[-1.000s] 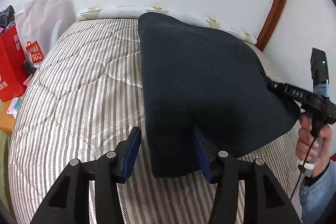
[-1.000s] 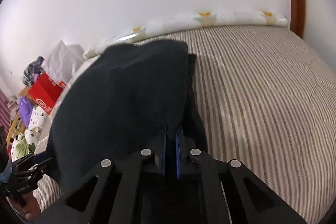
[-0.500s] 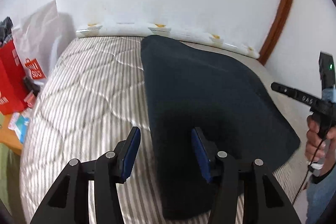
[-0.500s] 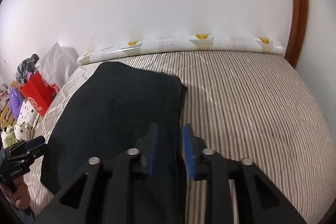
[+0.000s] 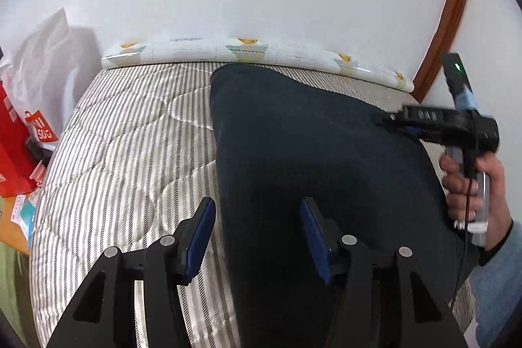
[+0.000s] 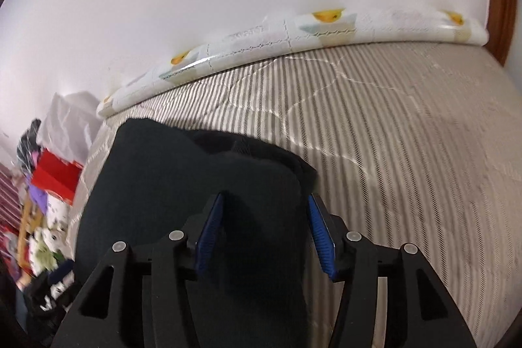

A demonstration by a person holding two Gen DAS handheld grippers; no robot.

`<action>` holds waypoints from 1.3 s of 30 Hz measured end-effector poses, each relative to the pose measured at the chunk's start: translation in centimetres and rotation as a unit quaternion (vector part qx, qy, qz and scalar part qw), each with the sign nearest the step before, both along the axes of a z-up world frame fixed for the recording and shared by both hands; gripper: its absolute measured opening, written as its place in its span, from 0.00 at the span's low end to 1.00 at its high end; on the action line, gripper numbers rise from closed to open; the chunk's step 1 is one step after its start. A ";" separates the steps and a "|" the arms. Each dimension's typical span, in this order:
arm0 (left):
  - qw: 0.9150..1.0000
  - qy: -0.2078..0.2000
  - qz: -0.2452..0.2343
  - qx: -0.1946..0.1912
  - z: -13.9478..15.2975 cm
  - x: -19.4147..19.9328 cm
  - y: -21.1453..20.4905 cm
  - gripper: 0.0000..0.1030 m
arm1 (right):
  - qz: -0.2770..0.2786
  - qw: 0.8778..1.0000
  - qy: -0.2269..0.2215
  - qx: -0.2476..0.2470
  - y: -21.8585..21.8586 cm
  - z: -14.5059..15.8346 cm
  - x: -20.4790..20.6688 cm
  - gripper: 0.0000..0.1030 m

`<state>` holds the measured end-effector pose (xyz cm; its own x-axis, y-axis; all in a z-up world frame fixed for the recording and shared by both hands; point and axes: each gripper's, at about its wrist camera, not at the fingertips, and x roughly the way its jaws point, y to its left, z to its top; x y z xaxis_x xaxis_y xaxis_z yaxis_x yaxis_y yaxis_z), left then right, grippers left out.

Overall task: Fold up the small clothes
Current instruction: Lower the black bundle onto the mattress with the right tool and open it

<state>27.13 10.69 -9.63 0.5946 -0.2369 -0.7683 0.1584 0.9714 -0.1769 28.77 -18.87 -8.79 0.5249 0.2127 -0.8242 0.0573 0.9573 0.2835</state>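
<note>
Dark garment [image 5: 313, 158] flat on striped mattress [image 5: 130, 152]; red bags [image 5: 13, 145] alongside.

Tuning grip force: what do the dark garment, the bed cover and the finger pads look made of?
Dark garment: soft matte knit or fleece, likely; no sheen, rounded folds. Bed cover: quilted woven fabric, striped, stitched seams with slight sheen. Finger pads: blue ribbed rubber or plastic, probably; fine ridges show. Both grippers, left and right, stand open.

dark navy garment [image 5: 310, 158], folded, lies flat on the striped mattress [image 5: 130, 152], reaching toward its head end.
</note>
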 end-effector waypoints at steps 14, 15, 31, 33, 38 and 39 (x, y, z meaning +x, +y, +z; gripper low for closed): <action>1.000 0.003 -0.002 -0.005 -0.2 -0.7 0.1 0.52 | 0.009 0.997 -0.053 -0.050 -0.1 3.2 -1.1 0.23; 1.000 0.003 -0.002 -0.006 -0.2 -1.0 0.2 0.52 | 0.014 0.997 -0.055 -0.054 0.0 3.6 -1.9 0.25; 1.000 0.002 -0.014 -0.023 0.0 -10.8 3.4 0.55 | 0.053 0.989 -0.081 -0.111 -1.0 4.0 -23.5 0.51; 1.000 -0.001 -0.018 -0.014 0.0 -12.4 3.3 0.55 | 0.050 0.989 -0.075 -0.114 -1.3 3.0 -25.6 0.51; 1.000 0.001 -0.023 0.016 -0.9 -14.4 2.3 0.55 | 0.069 0.992 -0.065 -0.087 -0.6 0.5 -27.7 0.51; 1.000 0.002 -0.022 0.022 -1.2 -14.4 2.0 0.55 | 0.072 0.992 -0.066 -0.083 -0.3 0.0 -27.7 0.51</action>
<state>12.75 12.72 -10.82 0.5819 -0.2289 -0.7804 0.2006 0.9703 -0.1350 1.08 -19.17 -8.75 0.6040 0.1609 -0.7806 -0.1104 0.9869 0.1180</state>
